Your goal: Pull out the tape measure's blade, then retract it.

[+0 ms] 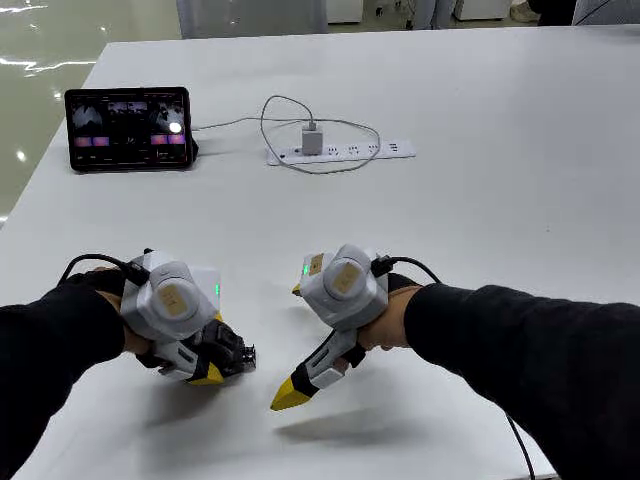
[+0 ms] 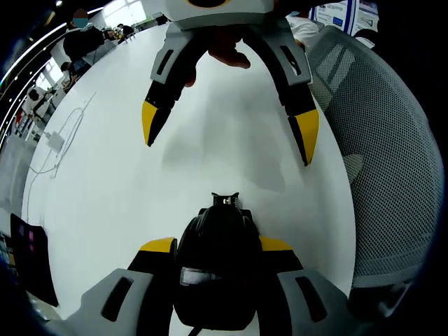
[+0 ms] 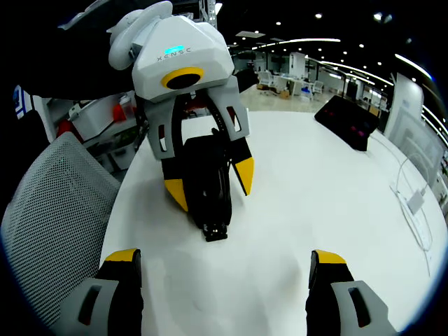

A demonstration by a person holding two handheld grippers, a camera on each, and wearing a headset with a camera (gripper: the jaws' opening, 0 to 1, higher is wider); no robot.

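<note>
A black tape measure (image 1: 228, 351) sits low over the white table (image 1: 470, 200), and my left gripper (image 1: 222, 358) is shut on it. In the left gripper view the case (image 2: 213, 269) fills the space between the yellow-tipped jaws, and its metal blade hook (image 2: 225, 201) rests at the case mouth with no blade drawn out. My right gripper (image 1: 294, 343) is open and faces the tape measure from the right, a short gap away. The right gripper view looks between its own spread jaws (image 3: 225, 257) at the tape measure (image 3: 207, 183) and its hook (image 3: 215, 232).
A tablet (image 1: 128, 128) with a lit screen stands at the back left. A white power strip (image 1: 345, 152) with a charger and a looped cable lies behind the grippers. A grey mesh chair (image 2: 381, 140) is at the table's near edge.
</note>
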